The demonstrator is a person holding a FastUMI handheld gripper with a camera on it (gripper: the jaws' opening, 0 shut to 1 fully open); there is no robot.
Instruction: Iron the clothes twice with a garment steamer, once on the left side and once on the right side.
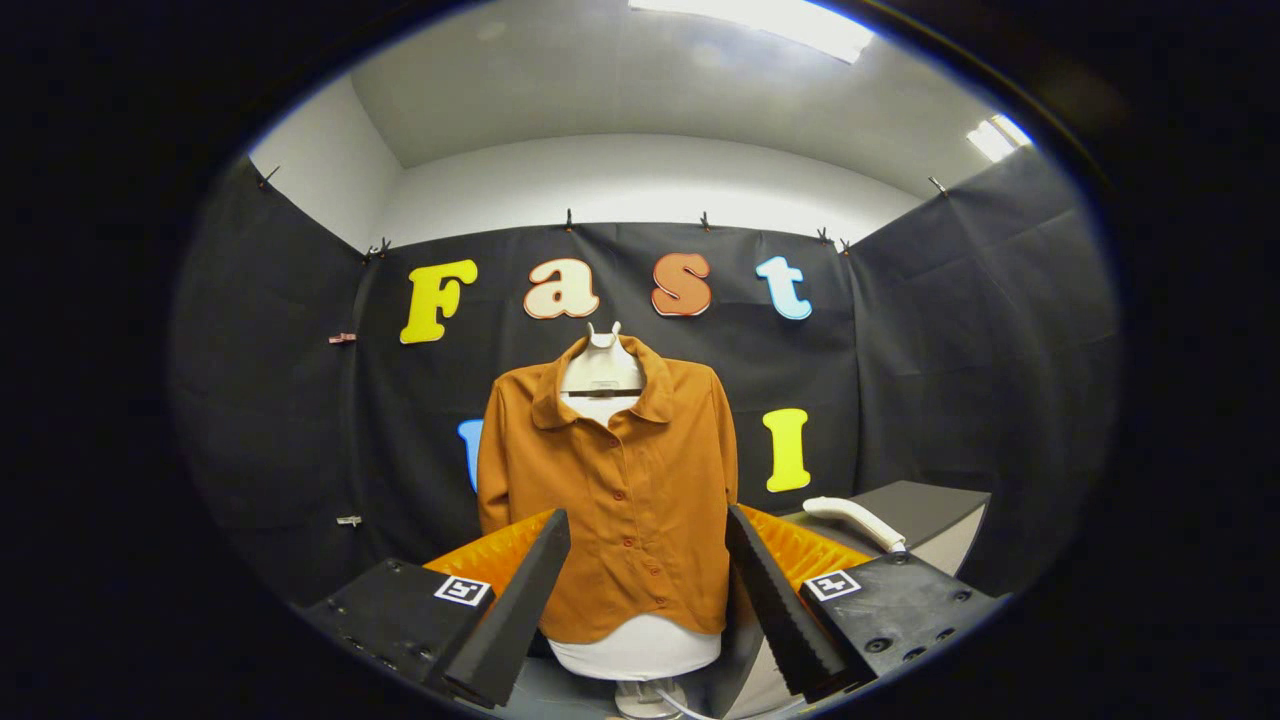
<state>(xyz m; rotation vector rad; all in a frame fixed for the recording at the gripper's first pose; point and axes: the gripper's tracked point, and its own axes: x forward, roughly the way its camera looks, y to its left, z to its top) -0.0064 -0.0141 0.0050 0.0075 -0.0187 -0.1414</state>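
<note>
The rust-orange buttoned shirt (612, 490) is hanging on a white mannequin torso (636, 648) at twelve o'clock, beyond the fingers. The gripper (645, 610) is gaping wide, empty. At two o'clock, the white curved steamer handle (852, 518) is lying on a grey table (925, 505); approaching it squarely should steady the grasp.

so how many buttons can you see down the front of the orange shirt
5 buttons show, running down the placket of the orange shirt from chest to hem, beyond the open hand-held gripper. A top one may hide under the collar.
</note>
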